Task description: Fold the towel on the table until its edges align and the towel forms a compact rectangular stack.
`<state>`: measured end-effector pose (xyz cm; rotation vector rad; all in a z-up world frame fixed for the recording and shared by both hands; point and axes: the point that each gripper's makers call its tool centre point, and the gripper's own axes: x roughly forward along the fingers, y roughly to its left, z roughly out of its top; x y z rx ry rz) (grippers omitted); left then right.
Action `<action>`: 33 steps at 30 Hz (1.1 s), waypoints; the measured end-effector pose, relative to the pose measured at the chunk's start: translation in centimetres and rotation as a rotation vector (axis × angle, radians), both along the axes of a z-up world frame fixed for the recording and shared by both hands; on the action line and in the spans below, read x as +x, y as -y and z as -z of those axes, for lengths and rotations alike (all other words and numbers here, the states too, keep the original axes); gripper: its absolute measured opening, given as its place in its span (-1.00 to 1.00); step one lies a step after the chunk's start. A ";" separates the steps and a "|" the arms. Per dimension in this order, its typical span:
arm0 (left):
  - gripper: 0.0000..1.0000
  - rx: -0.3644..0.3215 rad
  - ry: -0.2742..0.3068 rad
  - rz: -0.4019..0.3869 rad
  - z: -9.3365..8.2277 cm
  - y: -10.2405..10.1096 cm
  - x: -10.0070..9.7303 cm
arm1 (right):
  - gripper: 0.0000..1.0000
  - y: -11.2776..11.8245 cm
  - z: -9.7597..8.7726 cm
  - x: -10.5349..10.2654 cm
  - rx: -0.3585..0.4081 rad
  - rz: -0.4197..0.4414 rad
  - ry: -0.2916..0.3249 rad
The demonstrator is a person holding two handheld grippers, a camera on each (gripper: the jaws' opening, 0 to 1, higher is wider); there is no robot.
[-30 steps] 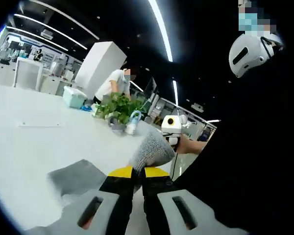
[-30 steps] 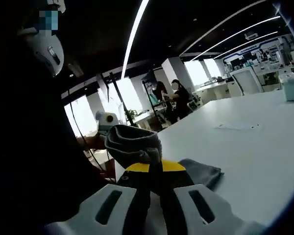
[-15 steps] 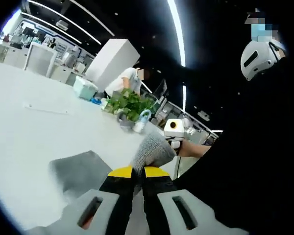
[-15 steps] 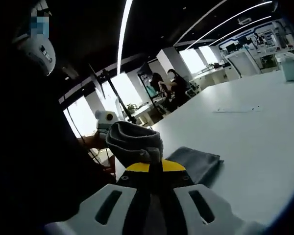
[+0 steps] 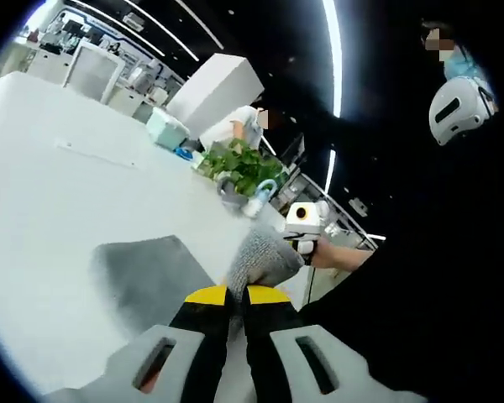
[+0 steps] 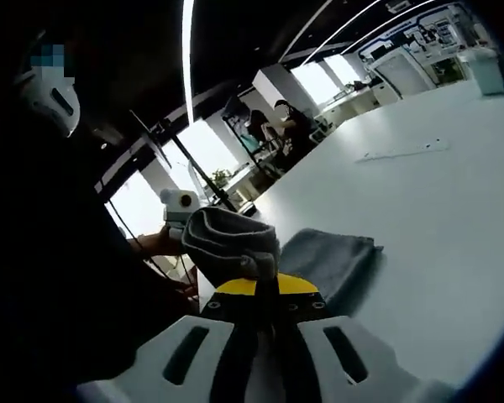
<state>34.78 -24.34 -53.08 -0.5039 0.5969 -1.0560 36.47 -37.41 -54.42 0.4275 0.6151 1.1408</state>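
Grey towel (image 5: 147,277), white table (image 5: 42,201), yellow-tipped black fingers (image 5: 206,295), green plant (image 5: 239,166)

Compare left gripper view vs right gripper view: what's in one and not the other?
Left gripper view only: a leafy plant, a teal box and a big white block beyond the table. Right gripper view only: bright windows and a flat white strip lying on the table. Both: the grey towel on the white table, an edge bunched and pinched in each view's own yellow-tipped fingers.
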 end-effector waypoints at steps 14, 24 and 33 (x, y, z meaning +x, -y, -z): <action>-0.87 -0.052 -0.121 -0.168 2.5 -1.4 3.5 | -0.96 -0.8 2.0 3.6 0.107 0.109 -0.192; -0.86 -0.019 -0.165 -0.265 4.8 -2.3 5.0 | -0.96 -1.6 4.0 5.6 0.094 0.169 -0.240; -0.88 0.088 -0.167 -0.333 7.3 -2.7 6.6 | -0.97 -1.5 6.4 7.0 0.044 0.248 -0.279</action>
